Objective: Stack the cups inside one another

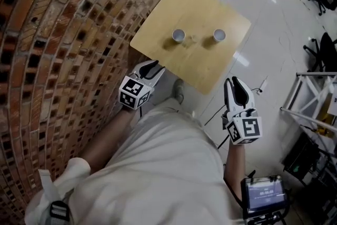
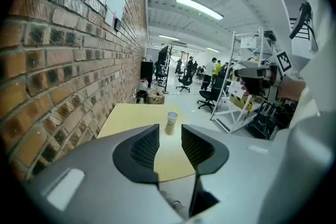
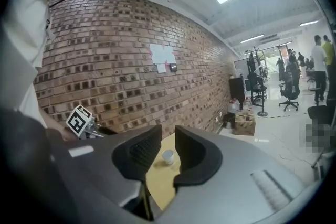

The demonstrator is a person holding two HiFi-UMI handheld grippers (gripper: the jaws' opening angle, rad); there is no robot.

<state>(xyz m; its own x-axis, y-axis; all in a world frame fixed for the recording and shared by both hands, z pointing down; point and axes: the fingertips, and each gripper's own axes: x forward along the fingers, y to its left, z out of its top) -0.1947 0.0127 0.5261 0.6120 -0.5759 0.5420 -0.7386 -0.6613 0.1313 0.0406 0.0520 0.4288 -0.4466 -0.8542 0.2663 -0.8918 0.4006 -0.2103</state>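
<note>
Cups sit ahead of us: one small white paper cup and a second white paper cup stand upright and apart on the square light wooden table, beside the red brick wall. We hold the left gripper and the right gripper short of the table's near edge. Both have their jaws parted with nothing between them, and both cups lie well beyond them.

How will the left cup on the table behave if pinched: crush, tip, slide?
The left cup looks like a thin paper cup, seemingly empty, so probably light and easily dented by a firm pinch. Standing upright on the smooth table, it would likely slide or tip if nudged.
</note>
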